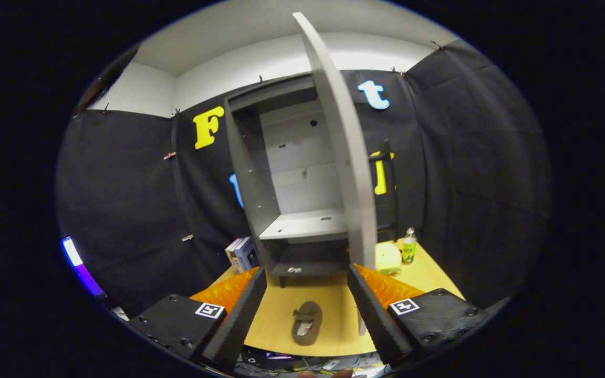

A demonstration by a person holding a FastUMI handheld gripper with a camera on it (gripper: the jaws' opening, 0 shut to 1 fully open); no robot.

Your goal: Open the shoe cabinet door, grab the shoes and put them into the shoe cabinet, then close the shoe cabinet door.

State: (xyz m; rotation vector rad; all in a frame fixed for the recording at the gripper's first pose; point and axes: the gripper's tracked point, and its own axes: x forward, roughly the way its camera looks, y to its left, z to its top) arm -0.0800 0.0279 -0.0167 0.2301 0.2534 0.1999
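- Gripper (pixel 306 286) fingers stand at the bottom of the frame, spread wide and holding nothing.
- Between them, low at centre, a brown shoe (pixel 306 323) lies on the yellow table (pixel 334 294), near the fingers and well short of the cabinet.
- It looks light and soft, likely to give; pinching across its side wall at the opening seems safest.
- Beyond, mid-frame, the grey shoe cabinet (pixel 294 173) stands with its door (pixel 345 147) swung open.
- No readable brand or label on shoe or cabinet; each finger block carries a square marker.

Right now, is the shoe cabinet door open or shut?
Open. The door stands swung out edge-on toward the gripper, baring the cabinet shelves; the shoe lies between its spread fingers.
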